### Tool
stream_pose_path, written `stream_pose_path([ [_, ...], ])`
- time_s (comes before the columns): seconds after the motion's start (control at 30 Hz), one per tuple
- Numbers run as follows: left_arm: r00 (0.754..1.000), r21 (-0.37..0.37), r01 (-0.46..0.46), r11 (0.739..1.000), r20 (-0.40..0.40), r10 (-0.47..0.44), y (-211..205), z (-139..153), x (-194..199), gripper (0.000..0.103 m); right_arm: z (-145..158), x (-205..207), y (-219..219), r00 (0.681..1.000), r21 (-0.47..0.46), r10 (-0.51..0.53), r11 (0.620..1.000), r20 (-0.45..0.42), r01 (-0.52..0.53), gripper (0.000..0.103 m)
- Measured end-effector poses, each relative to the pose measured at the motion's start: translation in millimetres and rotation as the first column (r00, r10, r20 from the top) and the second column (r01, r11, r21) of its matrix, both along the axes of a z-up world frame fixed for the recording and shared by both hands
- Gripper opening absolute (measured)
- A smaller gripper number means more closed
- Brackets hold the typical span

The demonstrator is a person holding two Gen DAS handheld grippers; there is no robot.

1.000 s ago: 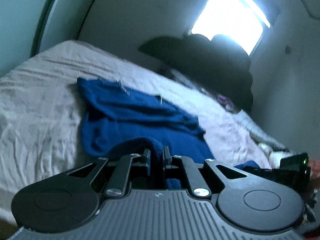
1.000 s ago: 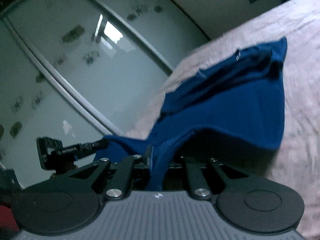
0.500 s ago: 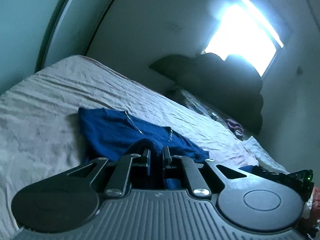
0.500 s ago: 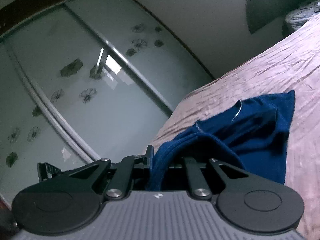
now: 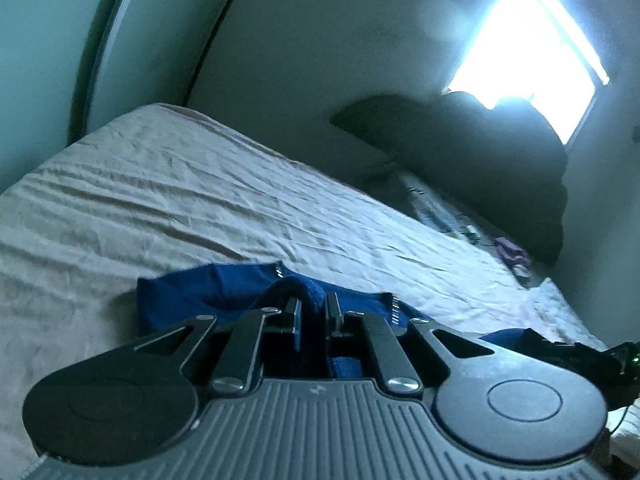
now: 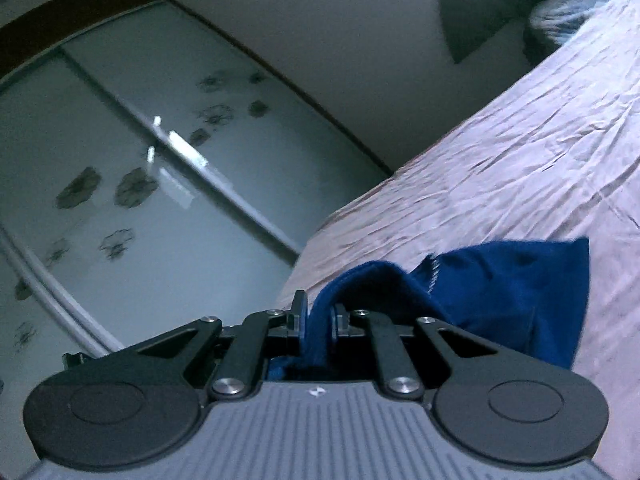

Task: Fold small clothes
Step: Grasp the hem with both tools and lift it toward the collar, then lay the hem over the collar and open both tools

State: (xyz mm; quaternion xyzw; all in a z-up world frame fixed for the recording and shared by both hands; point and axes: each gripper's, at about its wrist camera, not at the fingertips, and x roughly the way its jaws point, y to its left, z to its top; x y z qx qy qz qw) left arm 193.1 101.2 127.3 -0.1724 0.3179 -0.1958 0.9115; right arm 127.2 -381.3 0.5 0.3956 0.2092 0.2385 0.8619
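Both hand-held grippers pinch the blue cloth, low over the bed.
L hand-held gripper [image 5: 311, 312] nipped on a cloth [image 5: 224, 292] fold just ahead; R hand-held gripper [image 6: 320, 314] clamped on its other edge, rest trailing fwd-right on bed [image 6: 500, 168], prob. so the edge carries over level for a fold.

blue garment [image 5: 224, 292] mostly hidden behind hand-held gripper [image 5: 311, 312]

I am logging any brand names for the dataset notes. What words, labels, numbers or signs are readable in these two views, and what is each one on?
No readable text in either view.
Left gripper body: a small pale emblem near its front edge, too small to read.
Right gripper body: the same kind of emblem, also unreadable.
Blue garment: pale stitching only, no label showing.
Wardrobe door: dark flower shapes, no lettering.
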Motion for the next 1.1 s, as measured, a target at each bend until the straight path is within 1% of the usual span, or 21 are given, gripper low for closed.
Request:
stream_pose_path([
  [0.1, 0.999, 0.029, -0.018, 0.999, -0.034, 0.019, -9, -16, 32, 0.01, -12, 30, -4, 0.999, -0.016, -0.02, 1.0, -0.037, 0.02, 0.011],
  [0.23, 0.993, 0.069, -0.044, 0.997, -0.109, 0.051, -18, -48, 69, 0.01, -34, 64, -9, 0.993, -0.056, -0.058, 0.997, -0.103, 0.052, 0.011],
  [0.33, 0.985, 0.076, -0.058, 0.995, -0.16, 0.069, -18, -63, 86, 0.012, -50, 85, -12, 0.984, -0.084, -0.083, 0.994, -0.158, 0.071, 0.011],
  [0.37, 0.983, 0.079, -0.061, 0.995, -0.171, 0.073, -18, -65, 89, 0.021, -53, 89, -12, 0.981, -0.11, -0.093, 0.991, -0.167, 0.076, 0.011],
  [0.4, 0.981, 0.077, -0.063, 0.995, -0.181, 0.076, -16, -65, 90, 0.021, -53, 91, -11, 0.98, -0.133, -0.105, 0.988, -0.169, 0.083, 0.012],
  [0.5, 0.981, 0.063, -0.068, 0.996, -0.179, 0.078, -7, -62, 87, 0.025, -47, 83, -9, 0.989, -0.121, -0.083, 0.99, -0.125, 0.067, 0.014],
  [0.53, 0.982, 0.079, -0.075, 0.994, -0.166, 0.087, -4, -60, 85, 0.031, -41, 76, -6, 0.991, -0.163, -0.087, 0.984, -0.099, 0.07, 0.024],
  [0.57, 0.983, 0.105, -0.094, 0.99, -0.151, 0.109, -3, -56, 83, 0.042, -35, 71, -2, 0.992, -0.211, -0.094, 0.975, -0.082, 0.075, 0.046],
  [0.6, 0.982, 0.135, -0.117, 0.984, -0.131, 0.135, -1, -52, 79, 0.046, -28, 64, 2, 0.993, -0.277, -0.1, 0.958, -0.06, 0.08, 0.061],
  [0.63, 0.983, 0.157, -0.131, 0.979, -0.109, 0.149, 4, -48, 73, 0.051, -21, 56, 8, 0.995, -0.346, -0.095, 0.935, -0.027, 0.08, 0.085],
  [0.7, 0.986, 0.171, -0.117, 0.978, -0.096, 0.135, 10, -42, 63, 0.053, -10, 38, 22, 0.998, -0.465, -0.057, 0.883, 0.023, 0.061, 0.086],
  [0.73, 0.987, 0.164, -0.104, 0.981, -0.106, 0.122, 14, -39, 58, 0.054, -6, 31, 30, 0.999, -0.518, -0.031, 0.855, 0.022, 0.038, 0.086],
  [0.77, 0.987, 0.146, -0.088, 0.985, -0.118, 0.105, 16, -36, 52, 0.055, -4, 25, 34, 1.0, -0.536, -0.01, 0.844, 0.011, 0.015, 0.086],
  [0.8, 0.988, 0.126, -0.066, 0.99, -0.13, 0.082, 17, -34, 47, 0.056, -5, 20, 35, 1.0, -0.518, 0.017, 0.855, -0.006, -0.018, 0.086],
  [0.87, 0.987, 0.079, -0.002, 0.997, -0.162, 0.015, 17, -33, 36, 0.057, -10, 14, 31, 0.995, -0.414, 0.086, 0.904, -0.058, -0.103, 0.086],
  [0.9, 0.983, 0.052, 0.039, 0.998, -0.182, -0.029, 14, -34, 32, 0.057, -15, 15, 29, 0.988, -0.359, 0.119, 0.922, -0.094, -0.145, 0.086],
  [0.93, 0.973, 0.025, 0.105, 0.994, -0.211, -0.097, 8, -36, 31, 0.058, -21, 18, 26, 0.979, -0.302, 0.151, 0.935, -0.134, -0.185, 0.086],
  [0.97, 0.95, -0.001, 0.188, 0.982, -0.253, -0.182, -1, -41, 33, 0.061, -26, 22, 26, 0.97, -0.264, 0.183, 0.939, -0.162, -0.222, 0.086],
  [1.03, 0.876, -0.047, 0.35, 0.936, -0.337, -0.345, -26, -53, 40, 0.061, -38, 39, 27, 0.936, -0.17, 0.282, 0.933, -0.212, -0.319, 0.086],
  [1.07, 0.861, -0.035, 0.378, 0.925, -0.354, -0.365, -40, -57, 43, 0.061, -42, 47, 28, 0.928, -0.141, 0.307, 0.93, -0.212, -0.34, 0.086],
  [1.1, 0.868, 0.013, 0.388, 0.922, -0.342, -0.36, -52, -58, 47, 0.061, -44, 56, 29, 0.927, -0.119, 0.313, 0.932, -0.206, -0.341, 0.086],
])
